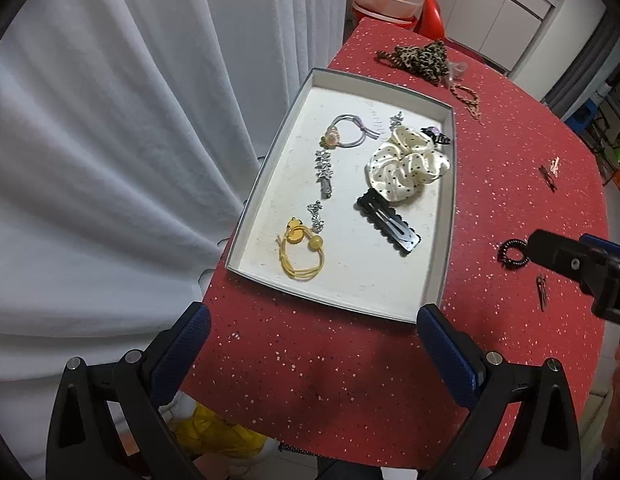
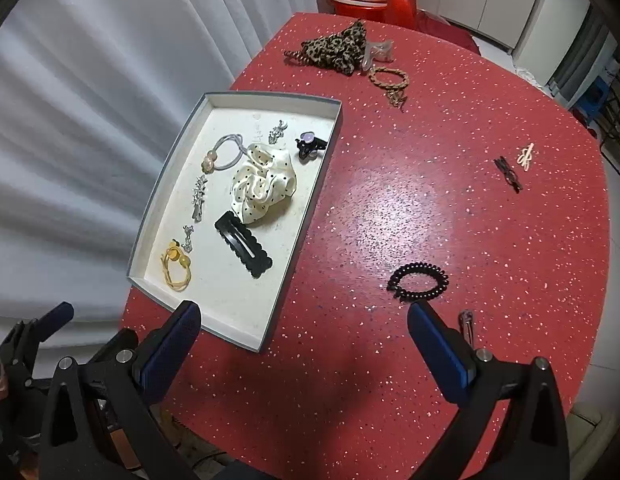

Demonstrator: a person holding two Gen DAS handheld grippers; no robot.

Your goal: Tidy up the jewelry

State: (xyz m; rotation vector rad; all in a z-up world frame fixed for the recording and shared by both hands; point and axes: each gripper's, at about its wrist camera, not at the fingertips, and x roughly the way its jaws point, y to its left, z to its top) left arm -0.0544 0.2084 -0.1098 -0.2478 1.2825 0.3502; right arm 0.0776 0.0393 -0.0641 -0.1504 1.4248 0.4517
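A shallow grey box [image 1: 445,248] [image 2: 310,200] with a white floor sits on the round red table. In it lie a cream dotted scrunchie [image 1: 407,166] [image 2: 264,188], a black scalloped clip [image 1: 387,222] [image 2: 243,244], a yellow hair tie [image 1: 302,252] [image 2: 176,266], a grey hair tie [image 1: 349,132], silver clips and a small black claw clip [image 2: 310,146]. A black spiral hair tie [image 2: 419,282] [image 1: 511,254] lies on the table just ahead of my right gripper [image 2: 304,326]. My left gripper [image 1: 313,326] is open and empty before the box's near edge. The right gripper is open and empty.
At the far side lie a leopard scrunchie [image 2: 337,50] [image 1: 423,58] and a braided tan tie [image 2: 389,78]. Small clips [image 2: 513,168] lie at the right. A small metal clip [image 2: 467,324] lies by my right finger. White curtain hangs at the left.
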